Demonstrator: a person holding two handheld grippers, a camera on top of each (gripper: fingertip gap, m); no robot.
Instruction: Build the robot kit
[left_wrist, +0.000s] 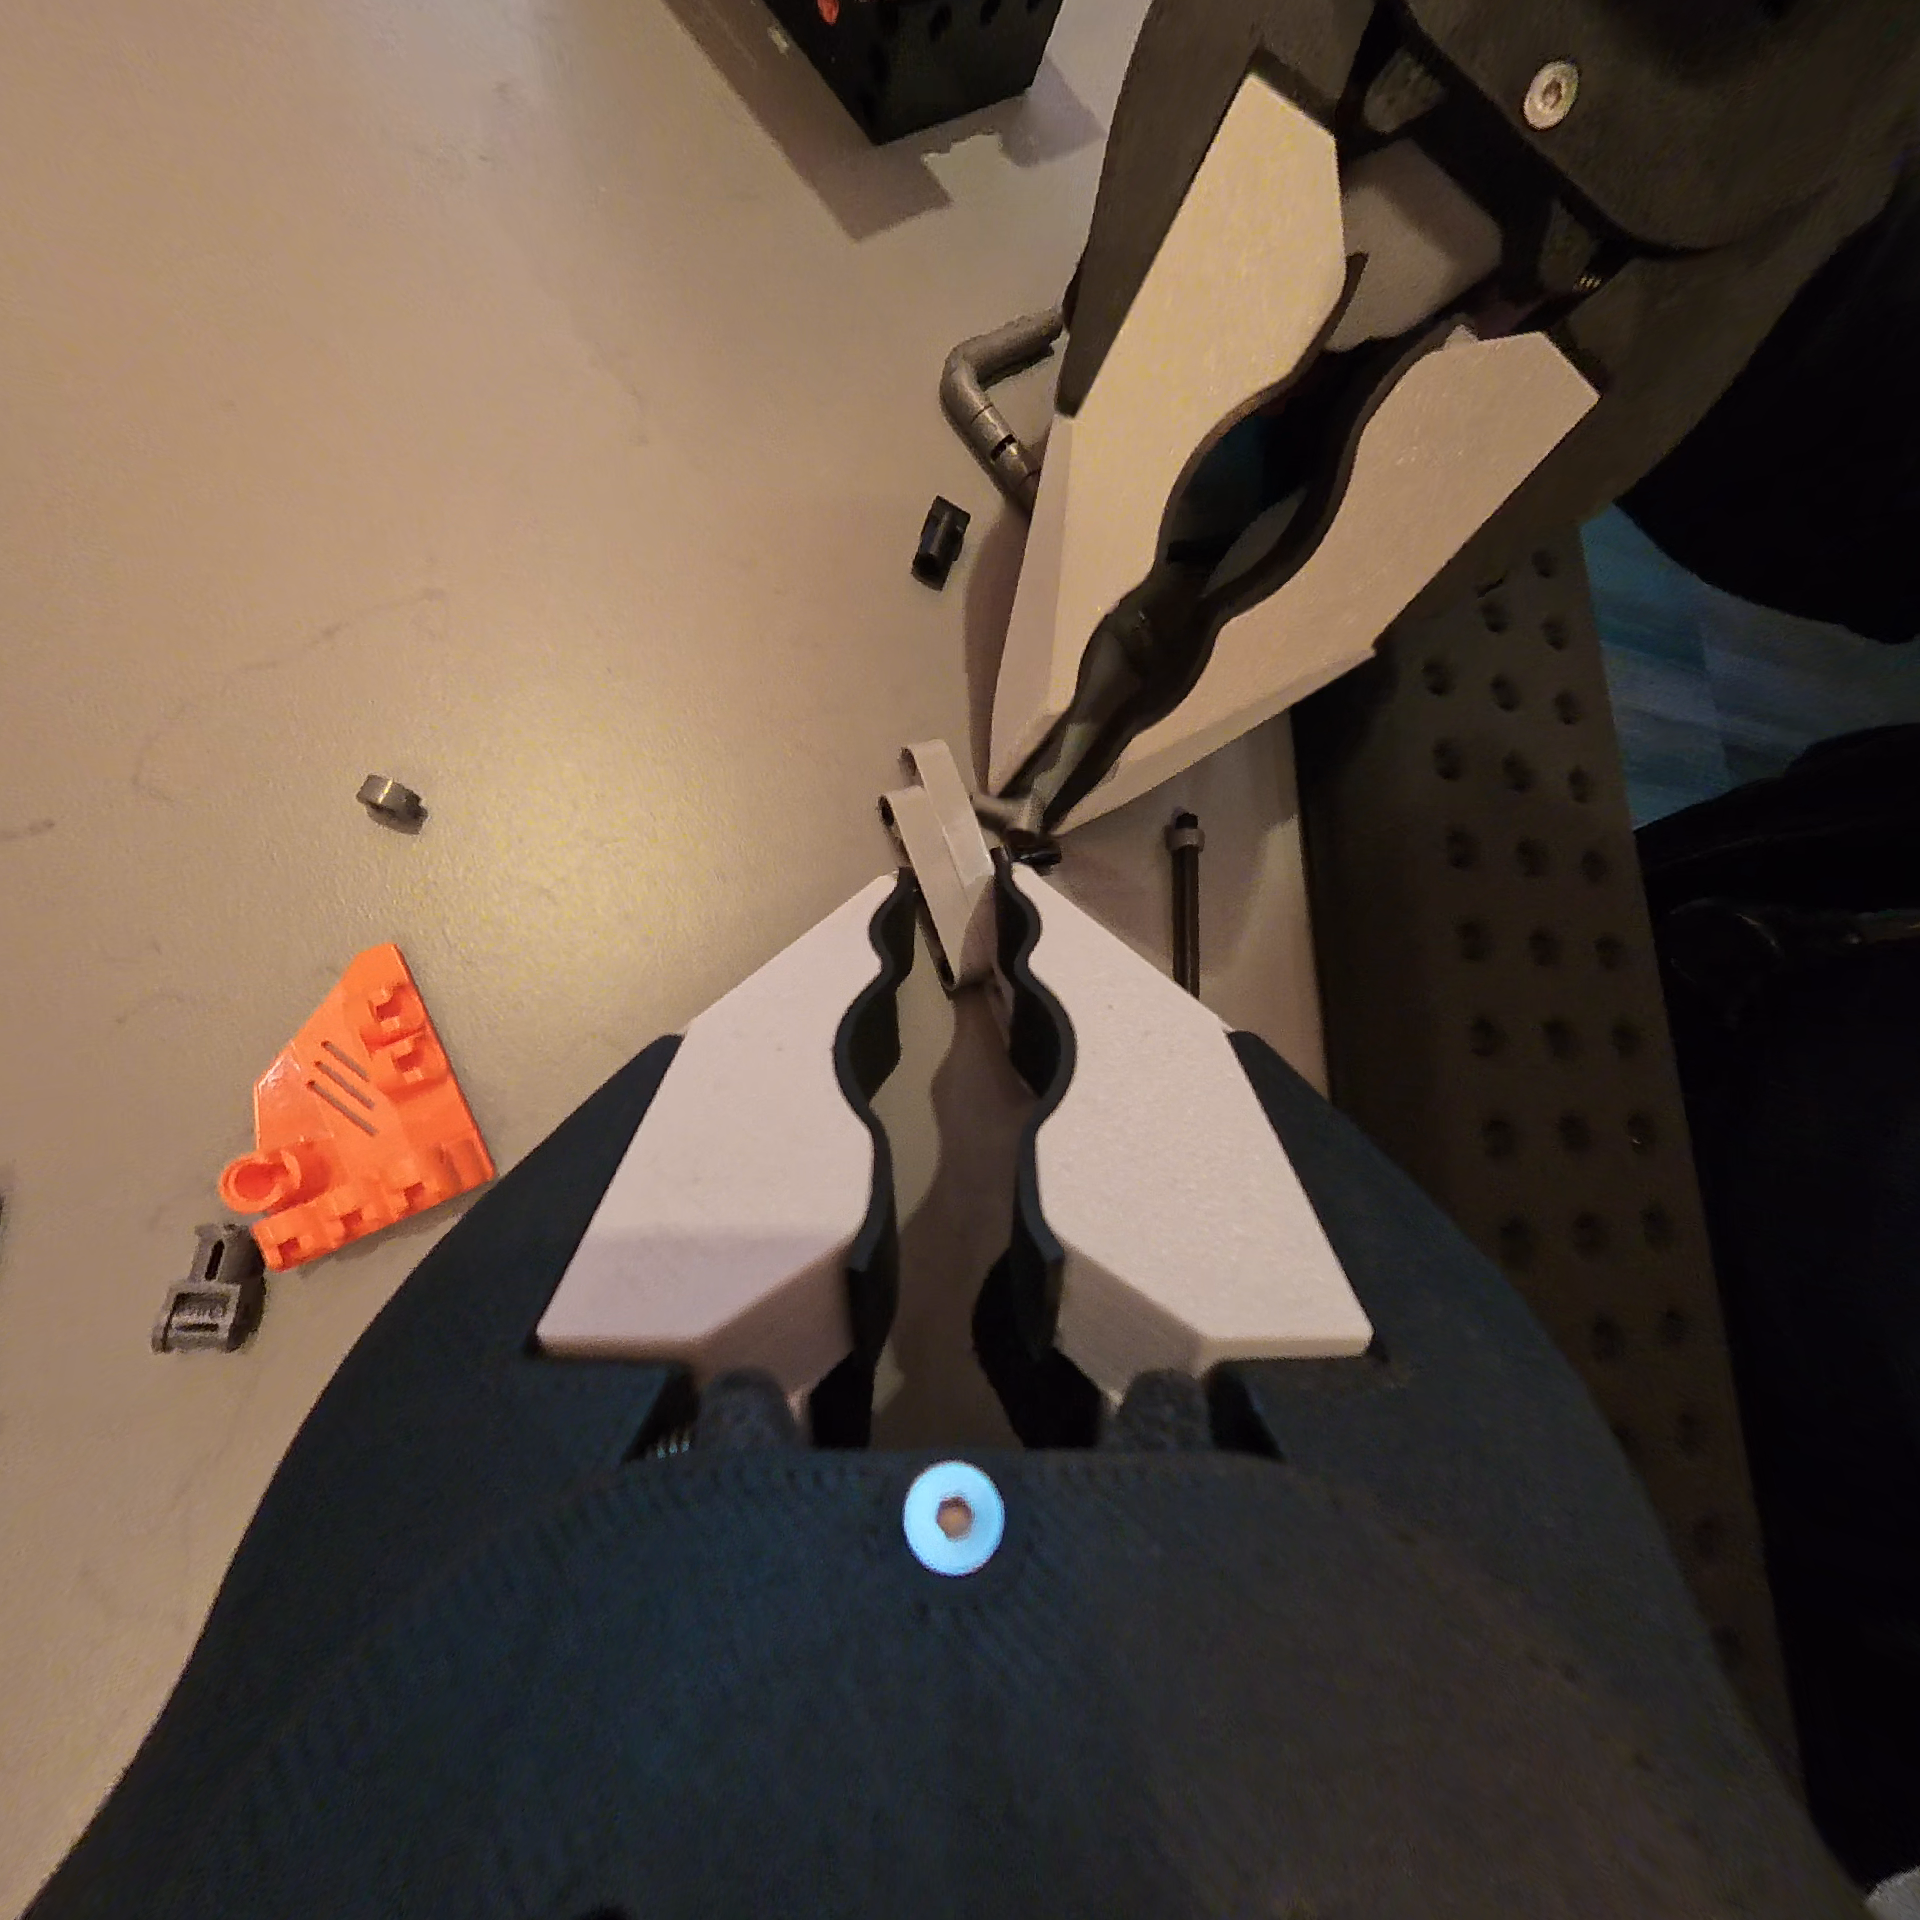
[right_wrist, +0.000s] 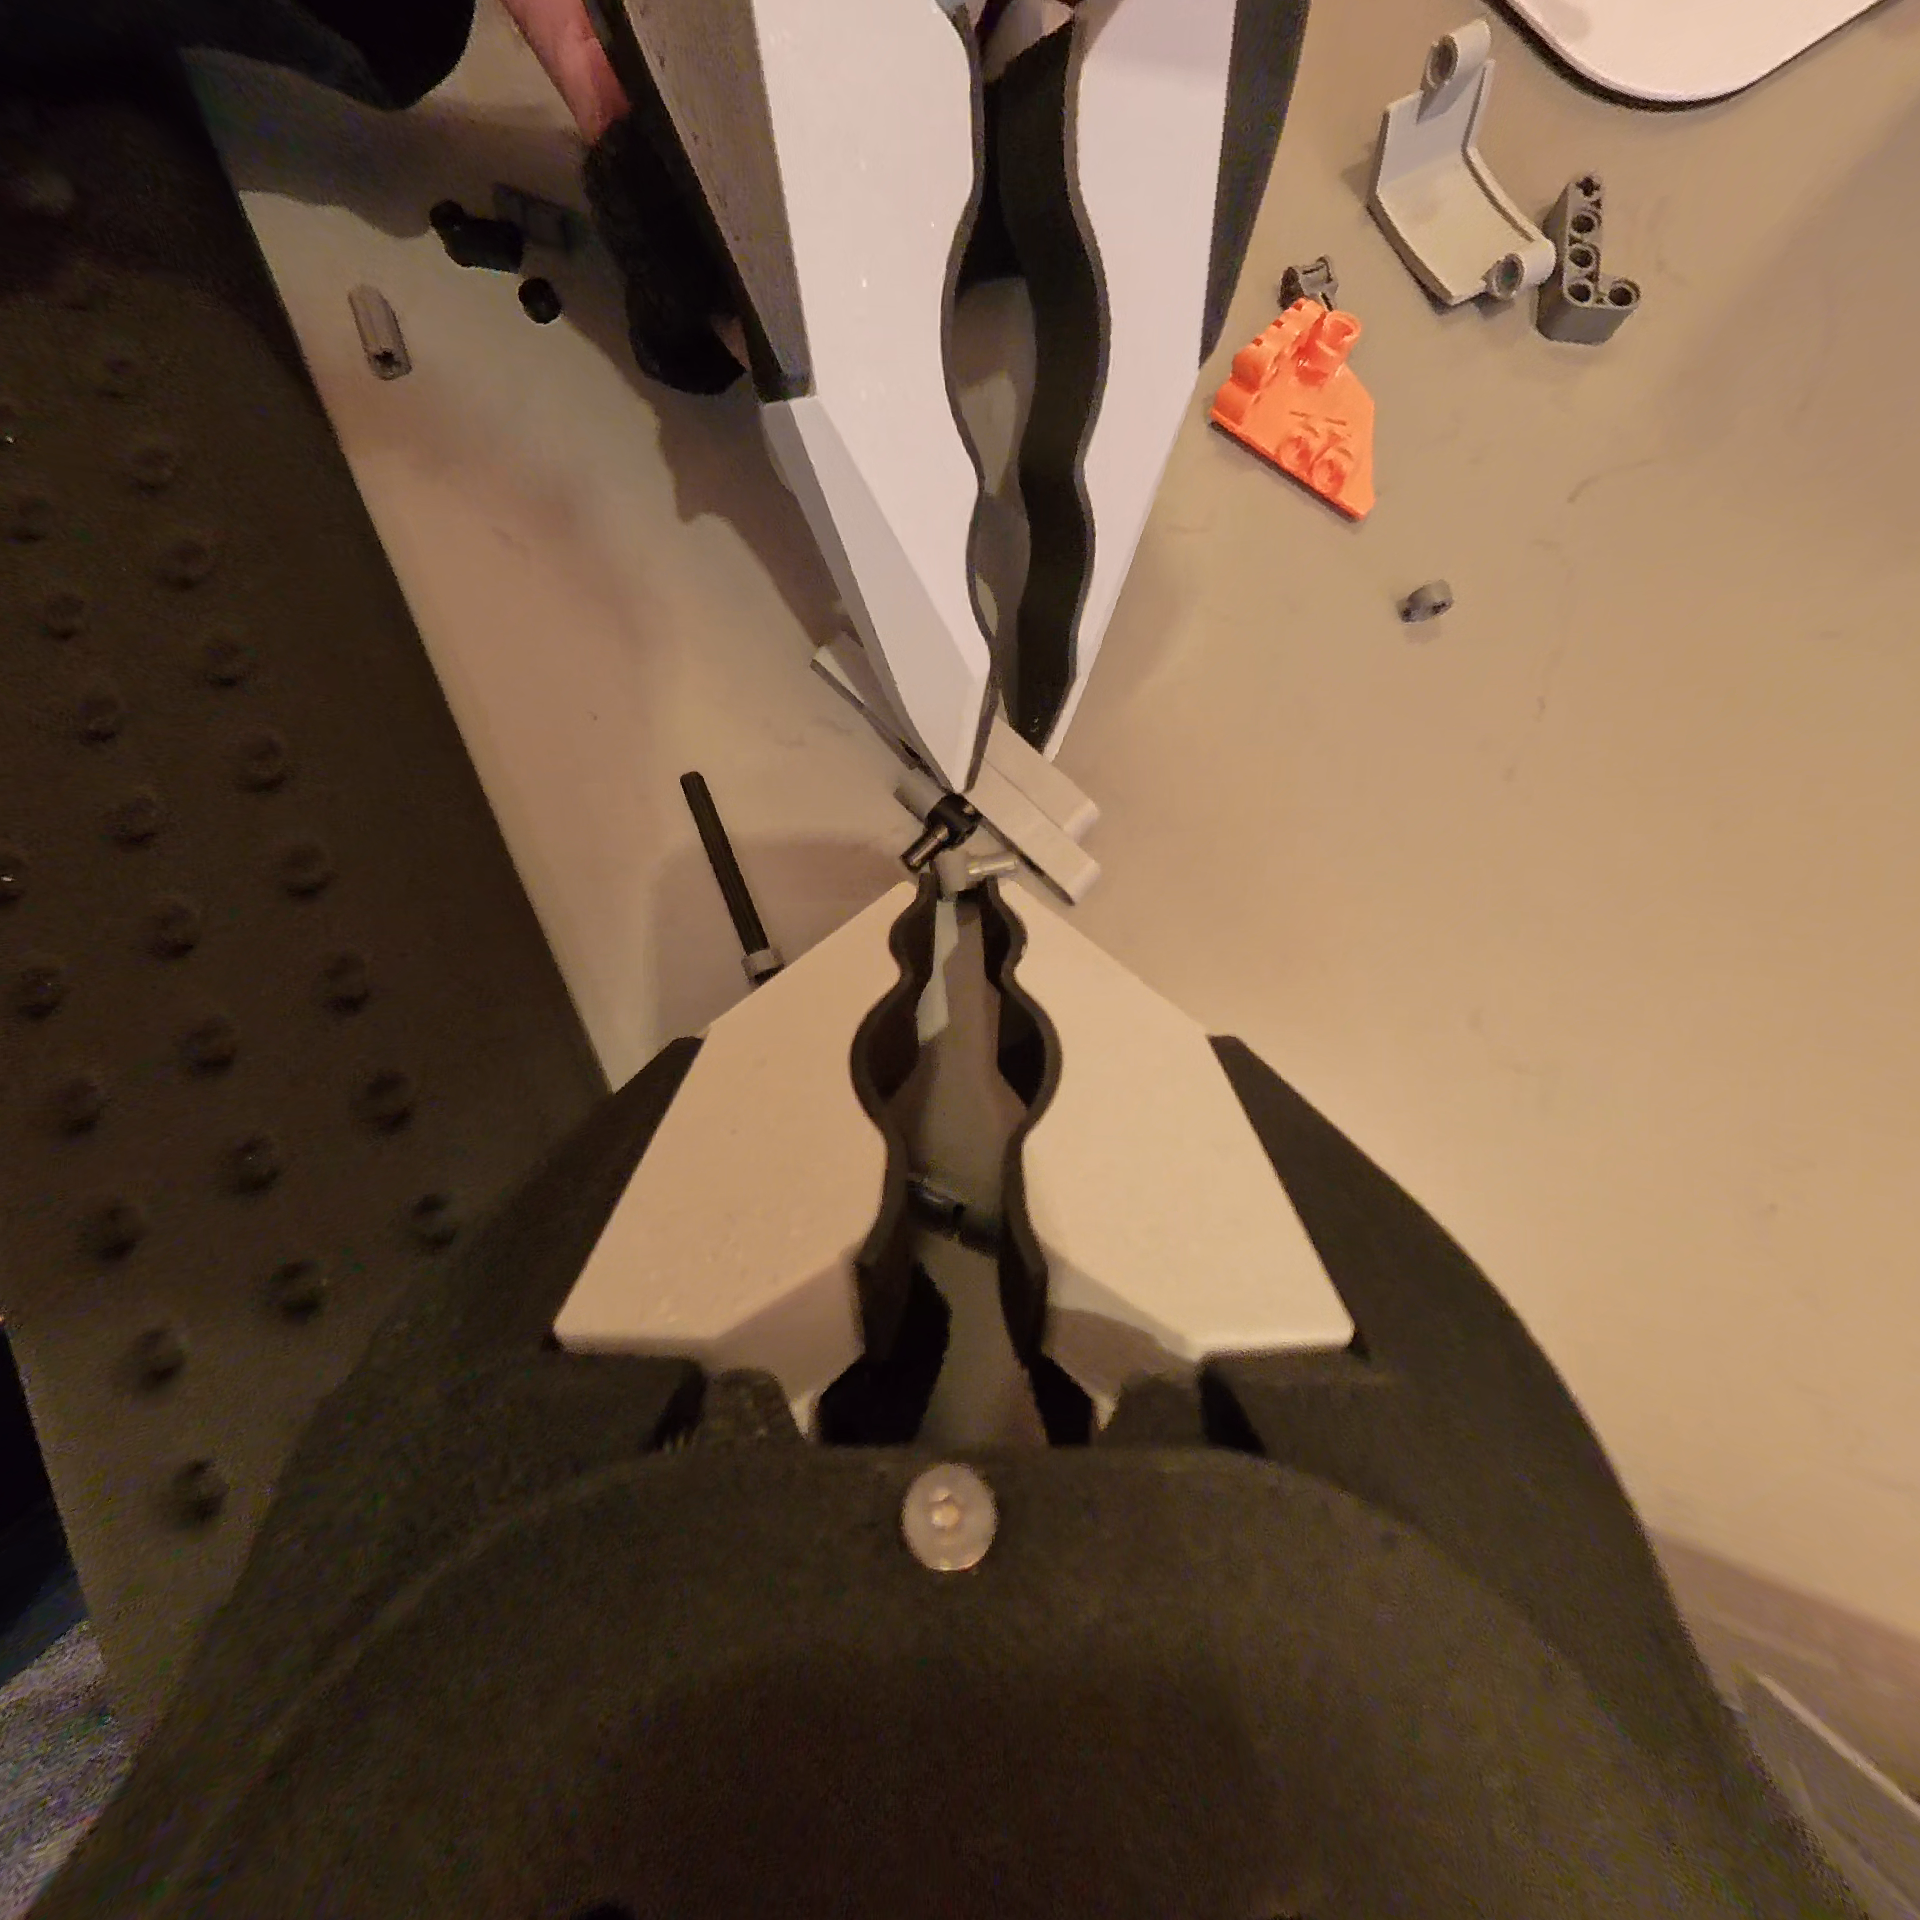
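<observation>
My left gripper (left_wrist: 951, 883) is shut on a flat grey panel piece (left_wrist: 940, 831) held edge-on above the table. In the right wrist view it comes down from the top (right_wrist: 997, 743) with the panel (right_wrist: 1044, 821) at its tips. My right gripper (right_wrist: 956, 899) is shut on a small grey connector piece (right_wrist: 935, 987) that carries a black pin (right_wrist: 935, 831) and a grey pin (right_wrist: 985, 864). The pins touch the panel's edge. In the left wrist view the right gripper (left_wrist: 1023, 805) reaches in from the upper right, tip to tip with the left one.
On the beige table lie an orange panel (left_wrist: 353, 1112), a dark grey connector (left_wrist: 208, 1294), a grey bush (left_wrist: 393, 802), a black axle (left_wrist: 1182, 904) and a black pin (left_wrist: 940, 540). A grey curved panel (right_wrist: 1444, 208) and grey L-beam (right_wrist: 1579, 260) lie farther off. A dark studded mat (right_wrist: 156, 727) borders the table. Only a small space, under 4 cm, lies between the two pairs of fingers. The black axle (left_wrist: 1182, 904) is about 4 cm from my right fingertips. Look for it in the right wrist view (right_wrist: 736, 905) too.
</observation>
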